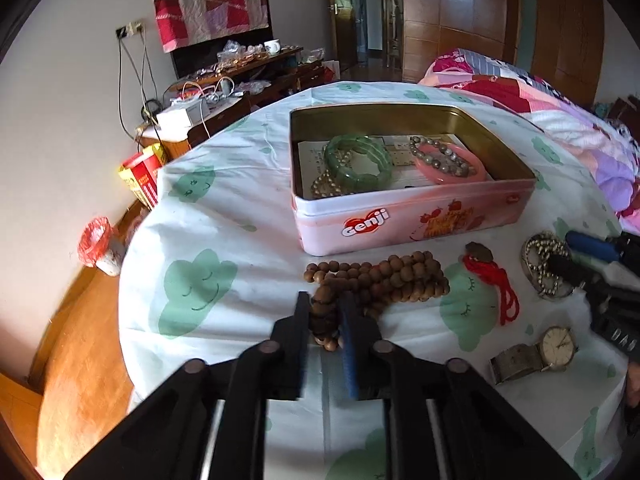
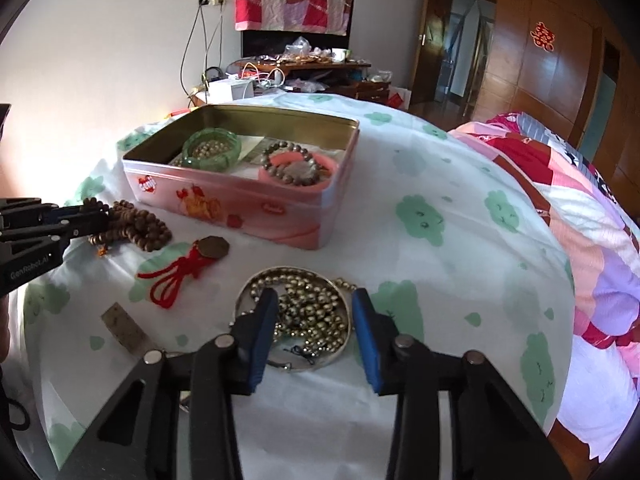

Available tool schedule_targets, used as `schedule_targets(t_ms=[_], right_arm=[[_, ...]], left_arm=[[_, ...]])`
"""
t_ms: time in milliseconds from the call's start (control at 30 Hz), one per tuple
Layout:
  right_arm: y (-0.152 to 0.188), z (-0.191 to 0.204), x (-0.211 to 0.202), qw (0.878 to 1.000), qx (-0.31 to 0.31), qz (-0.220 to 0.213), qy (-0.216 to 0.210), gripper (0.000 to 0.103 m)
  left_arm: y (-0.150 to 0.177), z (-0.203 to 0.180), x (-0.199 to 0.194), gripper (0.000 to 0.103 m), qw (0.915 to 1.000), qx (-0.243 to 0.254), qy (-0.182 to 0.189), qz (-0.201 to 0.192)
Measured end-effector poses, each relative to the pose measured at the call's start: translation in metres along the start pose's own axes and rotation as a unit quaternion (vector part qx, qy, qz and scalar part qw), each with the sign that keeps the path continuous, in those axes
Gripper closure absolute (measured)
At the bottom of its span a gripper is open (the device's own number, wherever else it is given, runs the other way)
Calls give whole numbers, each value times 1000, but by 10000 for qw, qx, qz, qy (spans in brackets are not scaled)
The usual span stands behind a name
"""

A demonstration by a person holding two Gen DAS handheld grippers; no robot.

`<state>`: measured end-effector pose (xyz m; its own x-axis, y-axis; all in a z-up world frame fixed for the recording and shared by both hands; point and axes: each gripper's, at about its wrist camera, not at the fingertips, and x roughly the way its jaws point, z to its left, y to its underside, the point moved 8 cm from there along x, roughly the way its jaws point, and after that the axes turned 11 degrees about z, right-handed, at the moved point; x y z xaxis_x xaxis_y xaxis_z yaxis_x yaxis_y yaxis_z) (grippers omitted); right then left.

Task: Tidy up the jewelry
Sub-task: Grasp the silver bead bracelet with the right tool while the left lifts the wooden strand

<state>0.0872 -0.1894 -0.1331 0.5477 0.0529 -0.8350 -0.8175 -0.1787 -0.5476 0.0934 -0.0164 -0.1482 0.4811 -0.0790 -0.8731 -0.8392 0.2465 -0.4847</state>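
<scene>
Left claw pinched on brown wooden bead strand; right claw spread over silver bead pile, tin box open behind.

Left gripper point(image 1: 325, 312): fingers closed in tight on one end of the long brown wooden bead strand point(image 1: 384, 280), rest of it heaped on the white cloth with green cloud print point(image 1: 208, 216), just in front of the pink rectangular tin box point(image 1: 400, 220). Right gripper point(image 2: 315, 312): jaws wide apart, one finger at each side of the round silver tray point(image 2: 256, 280) heaped with silver beads point(image 2: 312, 312), gripping nothing. Inside tin: green jade-like bangle point(image 1: 358, 162) at left, pink bangle point(image 1: 450, 170) at right with a grey bead bracelet point(image 1: 440, 154) lying on it. On the cloth between strand and tray: red corded pendant point(image 1: 494, 276). Nearer the camera: gold-faced wristwatch with metal band point(image 1: 536, 352).
</scene>
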Motion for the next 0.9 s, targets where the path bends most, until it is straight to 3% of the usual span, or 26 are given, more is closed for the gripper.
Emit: schedule_targets(t_ms=[33,67,100,200,267,333,367,433,467,667,900], right_arm=[[1,1,4,9999,-40,111,-13,63],[1,1,5,9999,-78,133,67,63],[1,1,6,9997,-84,190,108,63],[1,1,6,9997,-85,213,113,63],[1,1,7,9994,-142,220,205,76],[2,5,7,9990,-270,230,266,82],[3,6,7,9988,-314,221,290,83],[4,7,6,9989,-349,175,278,85],[4,6,3,9991,-335,123,247,86],[-1,5,-9,9994,-229,-199,139,87],[0,4,-4,9997,-201,-89,92,87]], left_arm=[[0,1,2,58,10000,-47,-44,36],[-1,2,3,37,9998,-76,-195,20],[-1,2,1,31,9996,-53,-265,-51],[-3,-4,4,31,9992,96,-374,-29],[-5,-7,8,31,9990,155,-427,-20],[-7,-8,10,31,9988,197,-439,-55],[-8,-9,10,32,9986,208,-487,-71],[-7,-15,8,62,9987,330,-380,-91],[-7,-18,8,73,9987,368,-336,-71],[-4,-14,1,77,9991,319,-274,-99],[-4,-5,-10,78,9995,208,-202,-156]])
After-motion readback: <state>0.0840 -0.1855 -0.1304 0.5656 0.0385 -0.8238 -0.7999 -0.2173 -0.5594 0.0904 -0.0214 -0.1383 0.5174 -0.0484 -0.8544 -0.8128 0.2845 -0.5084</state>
